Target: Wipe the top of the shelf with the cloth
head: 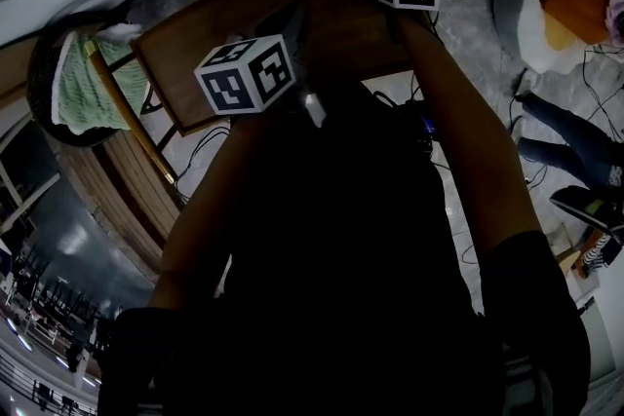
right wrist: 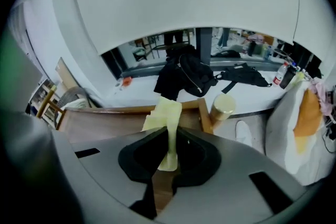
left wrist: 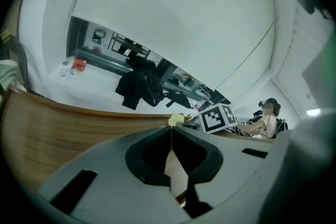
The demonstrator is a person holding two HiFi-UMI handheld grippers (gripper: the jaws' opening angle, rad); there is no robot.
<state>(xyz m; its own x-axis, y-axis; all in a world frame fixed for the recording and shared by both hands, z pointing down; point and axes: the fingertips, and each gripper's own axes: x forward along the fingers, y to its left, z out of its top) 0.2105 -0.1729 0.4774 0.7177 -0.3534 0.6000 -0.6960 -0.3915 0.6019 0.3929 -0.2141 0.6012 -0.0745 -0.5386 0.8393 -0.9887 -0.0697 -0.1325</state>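
Cloth (right wrist: 165,112) pinched in right tongs (right wrist: 170,134), on shelf (right wrist: 105,122) (left tongs (left wrist: 171,129) closed, empty).

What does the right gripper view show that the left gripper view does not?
Only the right gripper view: the right gripper shut on the yellow cloth, a gold cylinder and a white bag. Only the left gripper view: the left gripper, shut and empty, and a seated person. Both: the cloth itself, the wooden shelf top and dark clothes behind it.
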